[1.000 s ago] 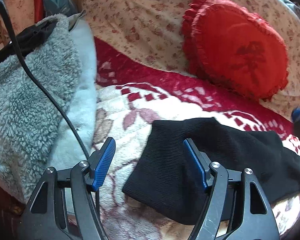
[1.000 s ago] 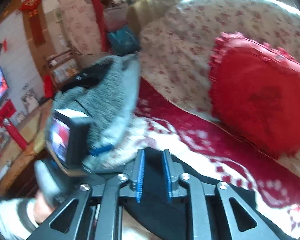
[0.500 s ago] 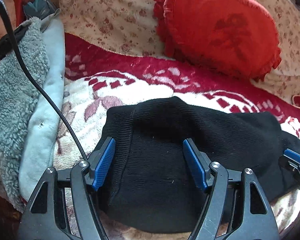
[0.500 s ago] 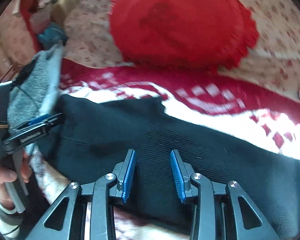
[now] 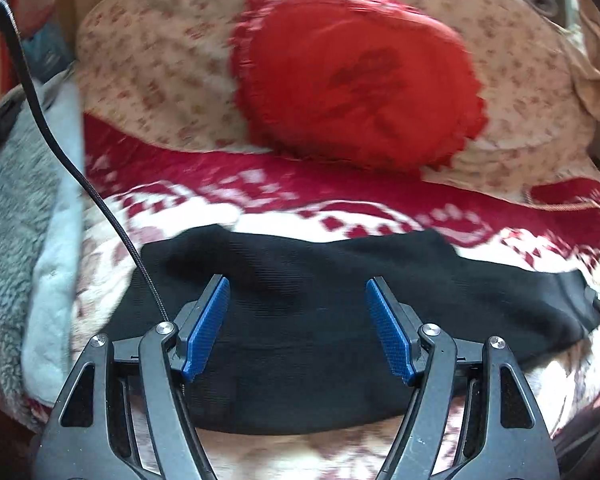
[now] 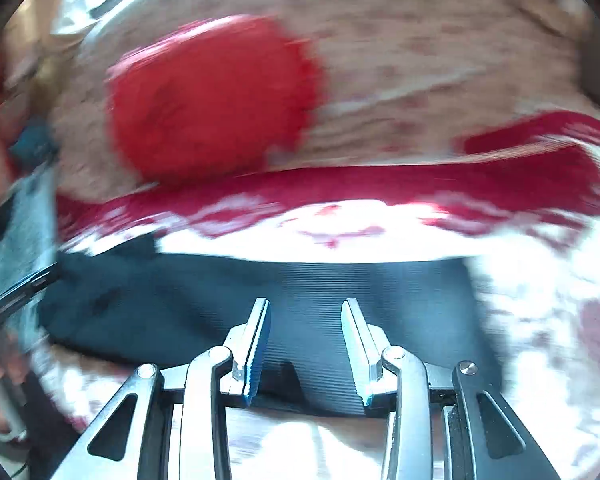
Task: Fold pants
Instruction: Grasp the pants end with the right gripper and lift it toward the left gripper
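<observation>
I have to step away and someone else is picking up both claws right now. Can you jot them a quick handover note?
Left claw: open, empty, over the black pants.
Right claw: jaws have just been opening, nothing gripped, over the same pants.
Pants: lying in a folded band across the red-and-white blanket, in front of the red cushion.
Done: at least one fold appears made.
Left: probably regrip an end and fold again.
</observation>
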Motion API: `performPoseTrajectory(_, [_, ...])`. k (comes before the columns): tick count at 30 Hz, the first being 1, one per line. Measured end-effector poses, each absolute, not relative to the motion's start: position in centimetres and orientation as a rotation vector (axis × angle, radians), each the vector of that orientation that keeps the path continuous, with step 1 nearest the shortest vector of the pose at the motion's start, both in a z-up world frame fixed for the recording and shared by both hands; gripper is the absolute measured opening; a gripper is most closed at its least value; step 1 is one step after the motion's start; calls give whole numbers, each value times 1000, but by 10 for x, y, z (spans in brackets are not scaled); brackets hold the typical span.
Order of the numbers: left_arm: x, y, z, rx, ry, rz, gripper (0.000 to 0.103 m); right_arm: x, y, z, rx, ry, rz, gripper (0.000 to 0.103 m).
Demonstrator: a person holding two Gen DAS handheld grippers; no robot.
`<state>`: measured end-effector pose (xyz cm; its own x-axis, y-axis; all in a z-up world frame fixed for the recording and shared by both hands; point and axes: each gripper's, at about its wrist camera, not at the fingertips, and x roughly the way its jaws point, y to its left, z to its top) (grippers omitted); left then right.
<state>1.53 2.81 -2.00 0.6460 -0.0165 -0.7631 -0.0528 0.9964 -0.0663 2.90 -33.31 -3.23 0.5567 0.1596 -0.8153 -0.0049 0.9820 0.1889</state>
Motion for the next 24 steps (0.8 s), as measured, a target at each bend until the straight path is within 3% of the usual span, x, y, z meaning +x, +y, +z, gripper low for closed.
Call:
performPoseTrajectory(5, [22, -15, -26, -67, 905, -96, 71, 26, -402, -49, 172, 1017, -108, 36])
performPoseTrajectory(6, [23, -23, -27, -69, 912, -123, 71, 29, -410, -56, 200, 1038, -94, 30])
performPoseTrajectory(7, [23, -33, -29, -68, 917, -152, 71, 30, -414, -63, 235, 1054, -62, 16])
performPoseTrajectory(8, [23, -40, -30, -63, 921, -172, 71, 31, -415, -68, 260, 1063, -27, 12])
performPoseTrajectory(14, [24, -78, -57, 9, 989, -235, 71, 31, -417, -66, 158, 1044, -69, 2])
performPoseTrajectory(20, [25, -88, -60, 43, 1001, -236, 71, 18, -442, -62, 301, 1005, -71, 3])
performPoseTrajectory(24, [27, -98, -46, 13, 985, -298, 71, -8, -458, -50, 481, 971, -28, 13])
